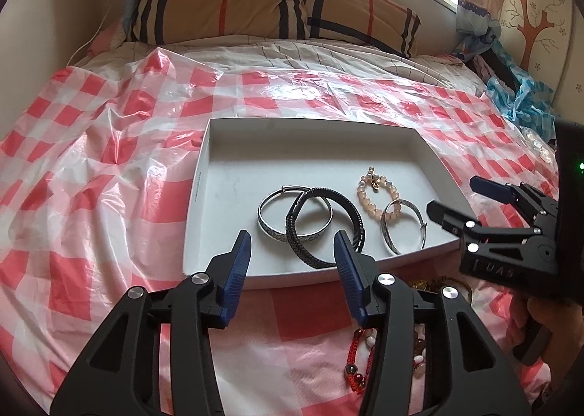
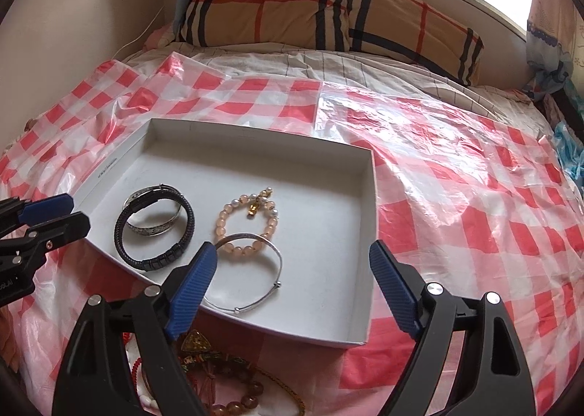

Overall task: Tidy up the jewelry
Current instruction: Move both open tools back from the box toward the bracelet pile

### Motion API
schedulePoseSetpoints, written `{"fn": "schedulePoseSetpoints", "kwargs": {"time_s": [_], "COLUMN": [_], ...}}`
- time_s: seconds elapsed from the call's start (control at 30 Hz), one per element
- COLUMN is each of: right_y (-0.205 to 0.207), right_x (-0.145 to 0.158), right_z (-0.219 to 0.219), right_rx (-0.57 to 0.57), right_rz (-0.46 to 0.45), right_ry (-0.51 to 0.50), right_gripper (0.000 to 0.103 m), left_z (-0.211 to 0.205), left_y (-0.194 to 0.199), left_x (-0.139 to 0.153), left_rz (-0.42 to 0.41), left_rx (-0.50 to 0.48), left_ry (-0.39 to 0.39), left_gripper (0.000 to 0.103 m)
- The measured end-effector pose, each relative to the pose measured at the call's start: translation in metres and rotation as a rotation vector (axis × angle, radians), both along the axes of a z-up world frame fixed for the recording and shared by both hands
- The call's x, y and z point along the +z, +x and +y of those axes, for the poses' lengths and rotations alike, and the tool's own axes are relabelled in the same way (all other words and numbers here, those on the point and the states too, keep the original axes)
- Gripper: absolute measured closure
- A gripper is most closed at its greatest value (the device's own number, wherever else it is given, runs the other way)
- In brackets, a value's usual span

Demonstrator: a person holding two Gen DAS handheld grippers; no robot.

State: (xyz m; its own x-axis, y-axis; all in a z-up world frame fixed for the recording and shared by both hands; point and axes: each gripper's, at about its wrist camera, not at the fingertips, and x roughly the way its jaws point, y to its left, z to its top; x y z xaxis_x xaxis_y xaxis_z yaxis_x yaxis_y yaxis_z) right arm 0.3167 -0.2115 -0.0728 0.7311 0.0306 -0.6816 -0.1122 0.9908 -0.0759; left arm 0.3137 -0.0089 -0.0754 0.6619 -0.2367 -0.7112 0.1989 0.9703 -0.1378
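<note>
Bracelets fill white tray; both grippers' fingers open, empty.

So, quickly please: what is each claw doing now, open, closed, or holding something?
Left claw: open, holding nothing; the black braided bracelet lies beyond it in the white tray.
Right claw: wide open, holding nothing.

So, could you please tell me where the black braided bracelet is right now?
The black braided bracelet lies inside the white box, in its near left part in the right wrist view, overlapping the engraved silver bangle and left of the pink bead bracelet.
</note>
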Motion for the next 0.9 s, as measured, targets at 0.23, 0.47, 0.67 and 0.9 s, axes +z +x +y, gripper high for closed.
{"fn": "schedulePoseSetpoints", "kwargs": {"time_s": [0.23, 0.47, 0.67, 0.9], "right_y": [-0.03, -0.071, -0.07, -0.063], "right_x": [-0.003, -0.035, -0.034, -0.042], "right_z": [-0.017, -0.006, -0.022, -0.019], "right_rx": [-0.028, -0.005, -0.047, -0.067], "right_rz": [0.127, 0.237, 0.233, 0.244], "right_ry": [0.019, -0.102, -0.062, -0.151], "right_gripper": [0.021, 0.021, 0.021, 0.021], "left_z": [0.005, -0.016, -0.04, -0.04], "left_y": [-0.025, -0.054, -0.064, -0.061], "left_x": [-0.001, -0.022, -0.031, -0.039], "left_rz": [0.032, 0.089, 0.093, 0.107], "left_rx": [-0.025, -0.157, -0.274, -0.238], "left_ry": [-0.013, 0.076, 0.16, 0.227], "left_gripper": [0.057, 0.056, 0.051, 0.051]}}
